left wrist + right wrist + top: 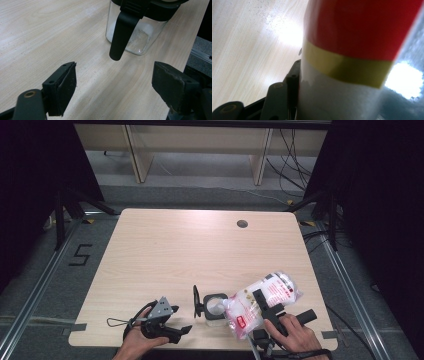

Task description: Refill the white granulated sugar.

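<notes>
The pale wooden bench (165, 255) carries everything, its near right corner holding the work and a round cable hole (242, 224) lying far off toward its far edge; largest of the things is the plastic bag (262, 302) of white grains, printed with red and a yellow band, which is tilted in the air with its lower end over the mouth of the jar and its upper end raised to the right; the right claw (267, 306) pinches this bag across its middle, one black jaw lying over the bag's upper face in the high view and the other pressed to its white side in the right gripper view; next comes the clear square jar (215, 308), standing upright near the bench's near edge just left of the bag, with a little white powder on its bottom and its black-rimmed lid (197, 301) swung open to the left, a black latch tab (122, 35) hanging down its side; the left claw (176, 329) rests at the near edge, left of the jar and apart from it, jaws spread wide with bare wood between them.
</notes>
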Motion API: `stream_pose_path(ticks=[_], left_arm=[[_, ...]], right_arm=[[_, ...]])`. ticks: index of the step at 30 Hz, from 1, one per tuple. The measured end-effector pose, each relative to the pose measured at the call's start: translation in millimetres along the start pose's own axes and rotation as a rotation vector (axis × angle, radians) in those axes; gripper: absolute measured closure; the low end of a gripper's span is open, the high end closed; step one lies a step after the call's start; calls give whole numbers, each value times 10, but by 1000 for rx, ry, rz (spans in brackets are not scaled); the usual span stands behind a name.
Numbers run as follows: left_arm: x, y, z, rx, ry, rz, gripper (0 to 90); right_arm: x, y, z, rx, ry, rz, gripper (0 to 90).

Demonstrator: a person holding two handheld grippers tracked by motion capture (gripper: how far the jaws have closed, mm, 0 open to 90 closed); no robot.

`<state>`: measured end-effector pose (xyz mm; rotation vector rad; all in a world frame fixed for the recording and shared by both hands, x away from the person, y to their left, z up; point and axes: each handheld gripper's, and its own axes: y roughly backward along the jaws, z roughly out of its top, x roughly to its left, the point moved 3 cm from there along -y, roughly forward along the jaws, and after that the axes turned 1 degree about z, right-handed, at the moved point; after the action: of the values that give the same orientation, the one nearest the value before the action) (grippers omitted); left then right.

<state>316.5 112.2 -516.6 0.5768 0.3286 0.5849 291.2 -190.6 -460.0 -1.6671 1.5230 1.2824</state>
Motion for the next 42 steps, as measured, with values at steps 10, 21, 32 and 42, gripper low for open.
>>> stream_pose_path(ticks=[10, 21, 32, 42], left_arm=[[10, 6, 0, 3, -3, 5, 196], [10, 5, 0, 3, -2, 4, 196], [9, 3, -1, 3, -1, 3, 195], [13, -3, 6, -25, -14, 8, 196]], right_arm=[[-16, 12, -2, 9, 19, 11, 496], [-3, 11, 1, 6, 8, 15, 500], [6, 13, -13, 11, -5, 20, 503], [-14, 12, -12, 1, 5, 16, 505]])
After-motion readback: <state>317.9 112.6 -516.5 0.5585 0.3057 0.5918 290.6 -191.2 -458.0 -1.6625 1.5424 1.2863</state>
